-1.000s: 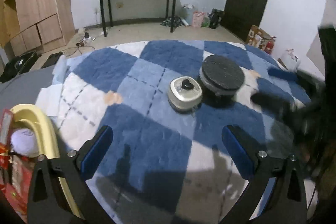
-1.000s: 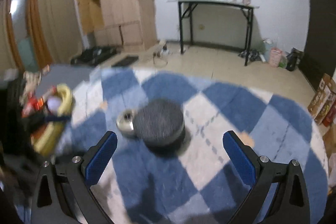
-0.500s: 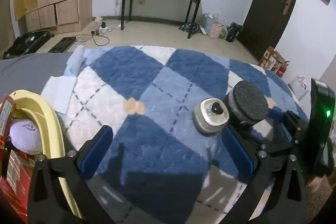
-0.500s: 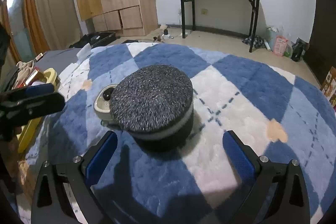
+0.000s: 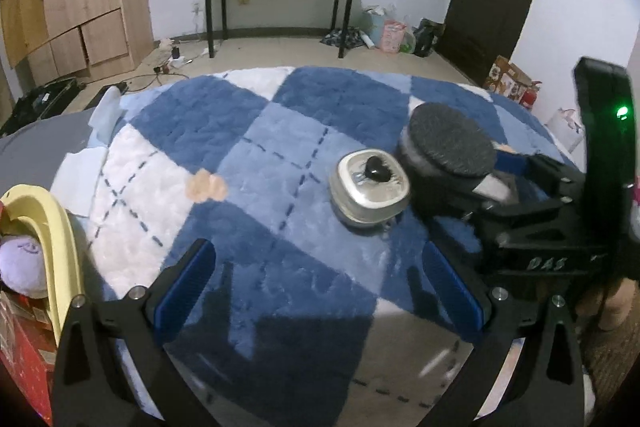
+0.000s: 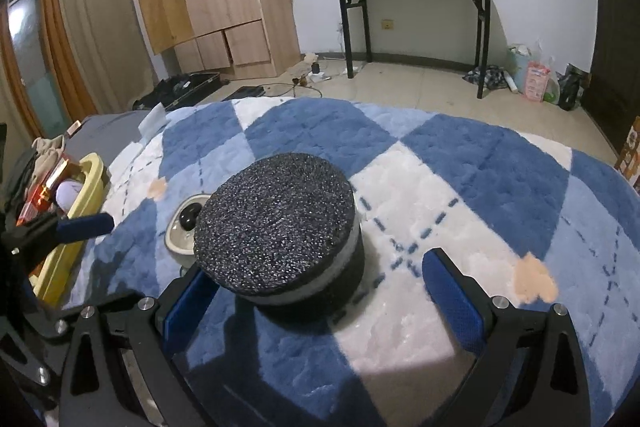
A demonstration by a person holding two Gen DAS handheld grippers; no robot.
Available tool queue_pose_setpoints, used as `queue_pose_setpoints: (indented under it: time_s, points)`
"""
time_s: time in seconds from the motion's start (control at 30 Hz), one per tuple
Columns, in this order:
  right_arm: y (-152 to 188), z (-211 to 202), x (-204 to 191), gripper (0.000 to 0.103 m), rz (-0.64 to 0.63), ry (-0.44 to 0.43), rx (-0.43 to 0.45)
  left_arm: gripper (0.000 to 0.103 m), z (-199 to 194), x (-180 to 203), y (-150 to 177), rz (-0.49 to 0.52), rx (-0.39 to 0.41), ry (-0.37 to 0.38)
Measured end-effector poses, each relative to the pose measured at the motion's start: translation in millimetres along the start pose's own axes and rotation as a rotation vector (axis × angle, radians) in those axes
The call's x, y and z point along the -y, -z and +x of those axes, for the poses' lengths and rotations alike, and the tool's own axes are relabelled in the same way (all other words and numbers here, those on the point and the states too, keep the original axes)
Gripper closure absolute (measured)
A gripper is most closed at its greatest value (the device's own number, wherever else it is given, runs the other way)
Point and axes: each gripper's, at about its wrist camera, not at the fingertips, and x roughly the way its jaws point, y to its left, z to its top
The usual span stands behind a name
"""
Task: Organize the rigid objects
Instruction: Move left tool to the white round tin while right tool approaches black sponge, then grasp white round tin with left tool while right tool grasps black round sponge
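Since the earlier frame the right gripper has closed in on the black foam disc. Left wrist view: left gripper wide apart, empty, over the checked rug; silver tin touches the disc. Right wrist view: jaws wide, the disc between them, unclamped.

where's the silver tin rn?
On the blue checked rug, the silver tin sits right of centre in the left wrist view, beside the round black container.

On the rug, a tin sits touching the round box on its right, the basket far left.
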Motion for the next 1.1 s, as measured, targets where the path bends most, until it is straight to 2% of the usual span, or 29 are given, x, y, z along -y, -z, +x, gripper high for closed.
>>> queue_pose_setpoints:
  time_s: [0.23, 0.43, 0.57, 0.67, 0.83, 0.87, 1.0, 1.03, 1.07, 1.1]
  points:
    - [-4.9, -1.4, 18.2, 0.002, 0.055, 0.039, 0.006, 0.000, 18.8, 21.2, -0.9, 0.033, 0.003, 0.038]
    - [-8.4, -2.3, 31.7, 0.002, 0.102, 0.030, 0.018, 0.000, 37.6, 37.1, -10.4, 0.062, 0.047, 0.009]
    - [-7.7, -8.2, 40.3, 0.002, 0.126, 0.052, 0.032, 0.000, 49.6, 29.0, -16.7, 0.011, 0.028, 0.012]
    - [-8.2, -6.6, 39.4, 0.001, 0.123, 0.058, 0.029, 0.000, 49.1, 25.9, -19.8, 0.001, 0.043, 0.006]
    - [-11.7, -3.4, 33.5, 0.001, 0.114, 0.048, 0.041, 0.018, 50.2, 15.9, -21.1, -0.053, 0.065, -0.005]
    - [-12.2, -3.2, 33.4, 0.001, 0.111, 0.044, 0.044, 0.026, 49.9, 15.4, -21.6, -0.058, 0.073, -0.009]
    - [-16.9, 5.2, 28.5, 0.002, 0.101, 0.042, 0.040, 0.035, 50.1, 15.2, -21.7, -0.060, 0.082, -0.007]
    - [-19.0, 7.5, 28.0, 0.004, 0.101, 0.040, 0.042, 0.038, 48.8, 15.7, -21.6, -0.056, 0.086, -0.001]
    - [-21.0, 9.5, 27.0, 0.016, 0.100, 0.044, 0.048, 0.048, 48.2, 16.8, -21.0, -0.050, 0.089, 0.010]
    - [-22.0, 11.6, 26.4, 0.024, 0.096, 0.049, 0.048, 0.051, 47.2, 18.0, -20.7, -0.041, 0.091, 0.016]
